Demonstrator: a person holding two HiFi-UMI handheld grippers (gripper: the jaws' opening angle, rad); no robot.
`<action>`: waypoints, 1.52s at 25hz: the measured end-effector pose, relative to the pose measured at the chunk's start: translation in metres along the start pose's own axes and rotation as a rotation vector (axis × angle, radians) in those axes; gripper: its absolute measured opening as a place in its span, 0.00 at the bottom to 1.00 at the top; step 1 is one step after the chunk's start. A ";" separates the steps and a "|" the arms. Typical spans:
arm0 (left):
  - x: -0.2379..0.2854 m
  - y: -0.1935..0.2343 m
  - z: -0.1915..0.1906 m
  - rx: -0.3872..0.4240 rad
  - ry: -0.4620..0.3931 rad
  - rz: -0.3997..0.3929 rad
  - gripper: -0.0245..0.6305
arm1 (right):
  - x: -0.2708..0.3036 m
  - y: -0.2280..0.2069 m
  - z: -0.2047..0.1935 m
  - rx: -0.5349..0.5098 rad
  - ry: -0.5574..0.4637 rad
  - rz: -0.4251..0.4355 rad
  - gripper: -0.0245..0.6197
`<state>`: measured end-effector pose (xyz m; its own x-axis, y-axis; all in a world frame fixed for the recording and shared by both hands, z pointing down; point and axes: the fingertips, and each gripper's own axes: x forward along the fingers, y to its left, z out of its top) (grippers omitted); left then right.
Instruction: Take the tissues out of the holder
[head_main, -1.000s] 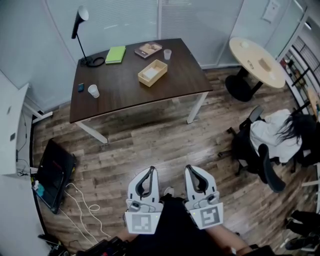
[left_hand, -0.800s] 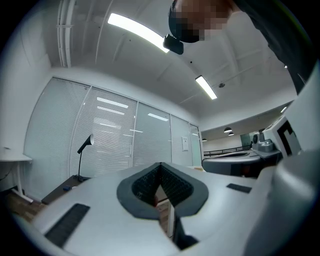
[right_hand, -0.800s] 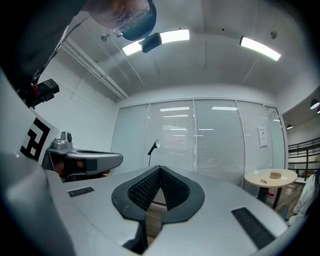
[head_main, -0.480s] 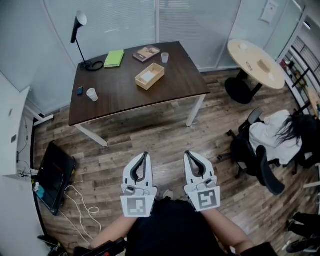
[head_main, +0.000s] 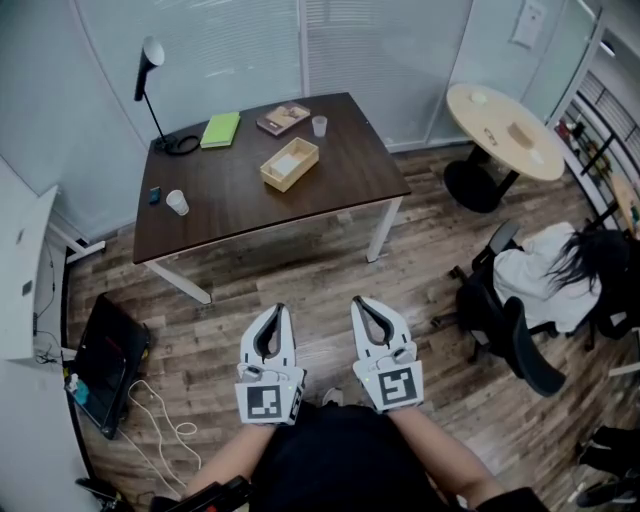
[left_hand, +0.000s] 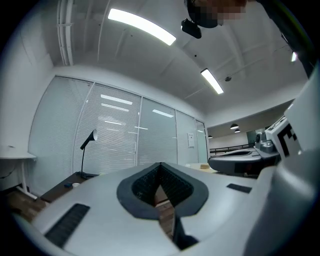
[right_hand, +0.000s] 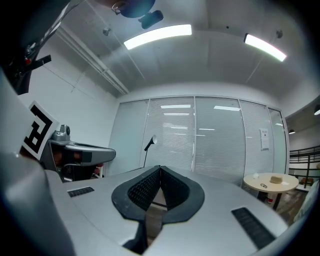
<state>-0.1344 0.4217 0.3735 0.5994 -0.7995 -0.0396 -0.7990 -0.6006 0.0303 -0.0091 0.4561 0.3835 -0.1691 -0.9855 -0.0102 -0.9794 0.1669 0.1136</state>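
Left gripper (head_main: 277, 310): we hold its jaws together, gripping nothing.
Right gripper (head_main: 358, 302): jaws together, nothing between.
Tissue holder (head_main: 290, 164): on the desk (head_main: 340, 180), well apart from us.

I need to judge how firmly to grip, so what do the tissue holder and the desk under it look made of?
The tissue holder looks like pale unpainted wood or bamboo: tan, matte walls around the white tissues. The desk top looks like dark brown wood or wood-look laminate with a low sheen; which one, this distance leaves open. Its legs are white, probably painted metal.
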 end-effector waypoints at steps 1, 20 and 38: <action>0.000 0.000 0.001 -0.001 -0.005 0.003 0.04 | -0.001 -0.003 0.001 0.007 -0.005 -0.001 0.05; 0.051 -0.006 -0.011 -0.048 -0.012 -0.045 0.04 | -0.005 -0.048 -0.029 -0.023 0.072 -0.080 0.05; 0.230 0.088 -0.049 -0.118 0.039 -0.044 0.04 | 0.181 -0.108 -0.075 -0.003 0.184 -0.074 0.05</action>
<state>-0.0649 0.1842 0.4161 0.6368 -0.7710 -0.0051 -0.7622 -0.6305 0.1468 0.0740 0.2577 0.4440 -0.0736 -0.9839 0.1628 -0.9880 0.0942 0.1226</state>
